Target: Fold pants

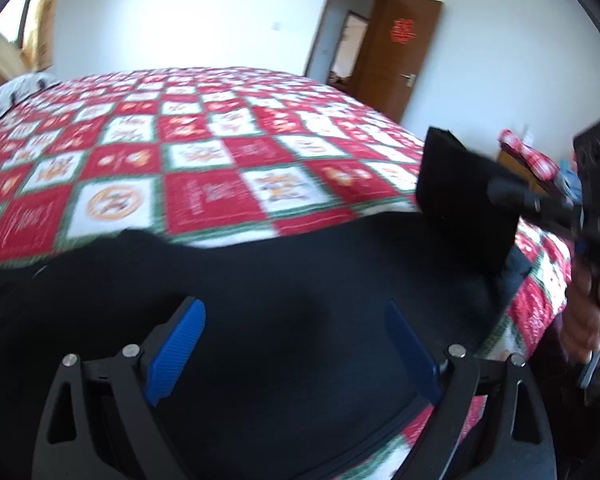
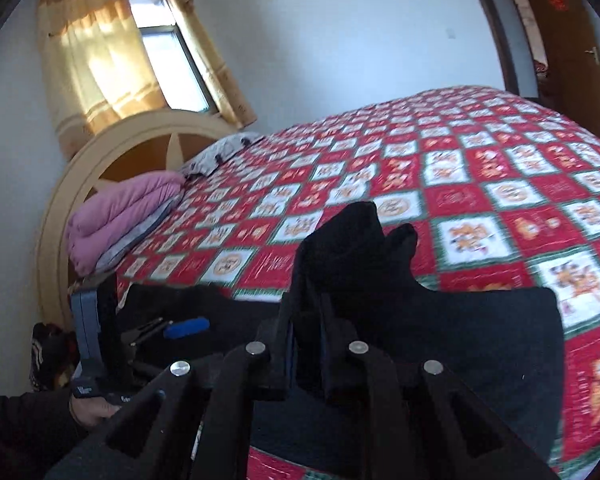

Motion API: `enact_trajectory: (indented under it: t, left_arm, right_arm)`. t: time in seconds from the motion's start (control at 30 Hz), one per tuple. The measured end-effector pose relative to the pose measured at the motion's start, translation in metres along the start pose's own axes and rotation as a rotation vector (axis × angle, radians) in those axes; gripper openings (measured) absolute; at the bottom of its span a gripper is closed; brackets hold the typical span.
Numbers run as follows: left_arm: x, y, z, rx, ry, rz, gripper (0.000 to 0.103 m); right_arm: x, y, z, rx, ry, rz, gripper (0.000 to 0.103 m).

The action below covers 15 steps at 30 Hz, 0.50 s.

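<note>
One pair of black pants (image 1: 292, 280), spread along the near edge of the bed, with one end lifted clear of the cover. One bed (image 1: 204, 152), under a quilt of red and white squares edged in green. One folded pink blanket (image 2: 120, 216) at the head end, beside one rounded cream headboard (image 2: 148, 140); one patterned pillow (image 2: 220, 152) just behind the blanket. One window (image 2: 168, 48) with two yellow curtains. One brown door (image 1: 404, 60), standing open, bearing a red decoration. Two grippers. Left gripper (image 1: 296, 344): blue pads spread wide apart, nothing between them, hovering just over the flat dark cloth and angled downward toward it. Right gripper (image 2: 308, 344): jaws nearly together, pinching a bunched fold of the pants, which stands up past the fingertips; angled downward over the bed's edge. In the left wrist view the right gripper appears at the right side, carrying the raised flap of cloth above the rest of the garment, with the person's hand (image 1: 584, 312) on its handle. In the right wrist view the left gripper shows at lower left, its handle held by the other hand (image 2: 96, 408), dark sleeve behind.
</note>
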<state>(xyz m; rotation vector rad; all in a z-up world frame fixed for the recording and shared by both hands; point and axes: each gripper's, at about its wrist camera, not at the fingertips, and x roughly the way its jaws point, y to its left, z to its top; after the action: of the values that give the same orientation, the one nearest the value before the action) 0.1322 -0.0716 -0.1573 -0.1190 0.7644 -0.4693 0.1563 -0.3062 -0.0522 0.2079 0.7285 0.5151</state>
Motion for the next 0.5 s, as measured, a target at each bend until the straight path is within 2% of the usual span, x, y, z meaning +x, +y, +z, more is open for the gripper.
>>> enact_trajectory:
  t: [0.17,0.5]
  left_arm:
    - [-0.005,0.009,-0.002,-0.027,-0.013,0.001,0.094]
    - [-0.013,0.02,-0.001,-0.051,-0.038,0.019,0.094]
  right_arm:
    - [0.029,0.018,-0.016,-0.05,0.068,0.021,0.01]
    - [0.061,0.054,-0.038,-0.176,0.162,0.034,0.01]
